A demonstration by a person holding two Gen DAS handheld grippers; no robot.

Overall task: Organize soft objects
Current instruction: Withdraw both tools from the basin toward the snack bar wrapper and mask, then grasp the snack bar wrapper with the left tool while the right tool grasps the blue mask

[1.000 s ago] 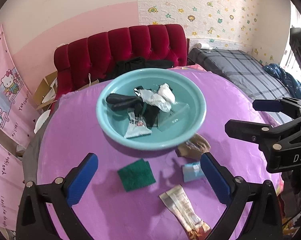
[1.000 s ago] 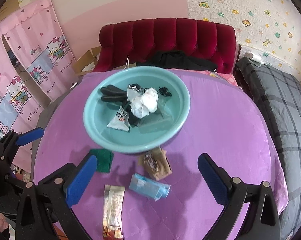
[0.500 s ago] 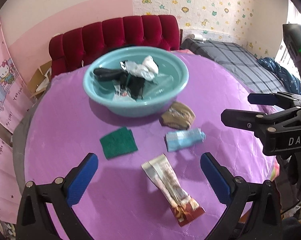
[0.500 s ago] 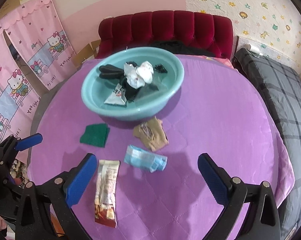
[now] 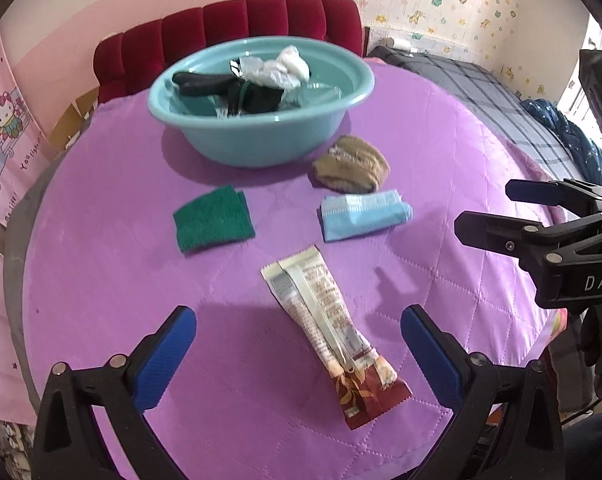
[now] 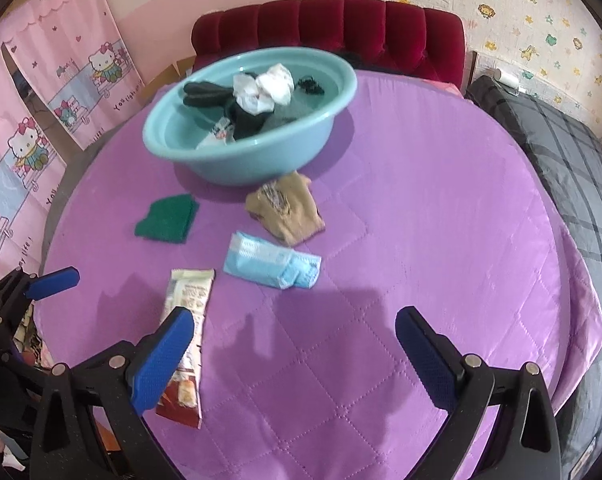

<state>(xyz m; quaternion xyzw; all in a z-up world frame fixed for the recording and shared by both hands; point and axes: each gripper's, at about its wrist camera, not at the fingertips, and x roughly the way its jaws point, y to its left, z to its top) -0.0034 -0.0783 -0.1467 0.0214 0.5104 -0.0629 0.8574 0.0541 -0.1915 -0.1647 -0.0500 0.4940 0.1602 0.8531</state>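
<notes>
Snack packet (image 5: 333,336) lies btwn left tool (image 5: 299,344) fingers; both tools spread, empty.

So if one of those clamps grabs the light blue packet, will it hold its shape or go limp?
Probably limp: the blue packet looks like thin, crinkled film around soft folded contents, so it should sag from a pinch. It lies flat, so it is unlikely to roll. It looks light; a push would likely slide it over the purple cloth.
</notes>
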